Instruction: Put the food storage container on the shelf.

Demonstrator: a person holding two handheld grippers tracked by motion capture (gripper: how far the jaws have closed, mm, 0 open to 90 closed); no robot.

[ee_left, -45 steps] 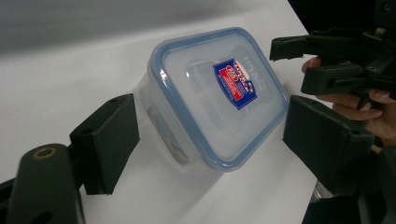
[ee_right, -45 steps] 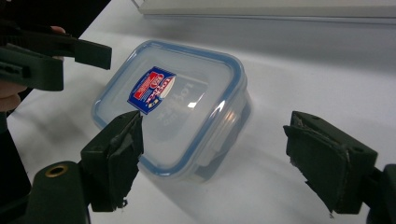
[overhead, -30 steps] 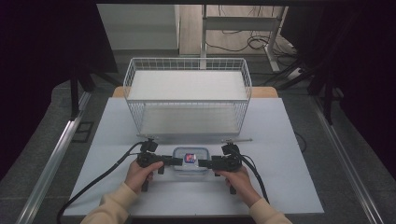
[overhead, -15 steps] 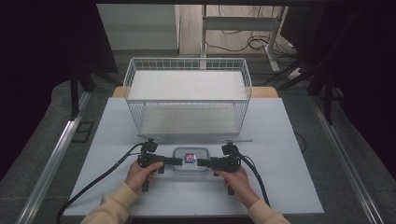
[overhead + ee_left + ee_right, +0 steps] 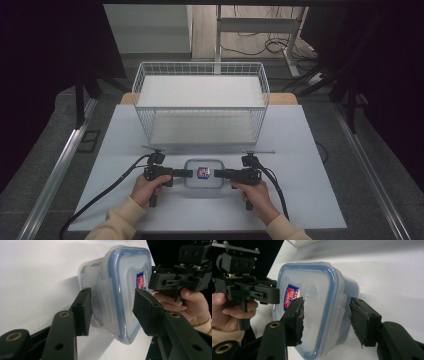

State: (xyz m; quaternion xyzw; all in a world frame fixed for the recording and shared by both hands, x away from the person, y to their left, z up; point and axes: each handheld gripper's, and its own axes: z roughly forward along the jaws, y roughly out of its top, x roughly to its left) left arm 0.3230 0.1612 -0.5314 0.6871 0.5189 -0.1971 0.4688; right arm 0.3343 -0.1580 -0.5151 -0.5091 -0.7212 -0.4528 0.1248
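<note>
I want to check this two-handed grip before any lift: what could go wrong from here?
1. Both tongs have just been closing on the box, one at each end. The right tongs clamp lid and base across a side flap; the smooth plastic might slip, or the flap might pop open.
2. Whether the left tongs press firmly yet is unclear; an uneven hold could tilt the box when it is raised.
</note>
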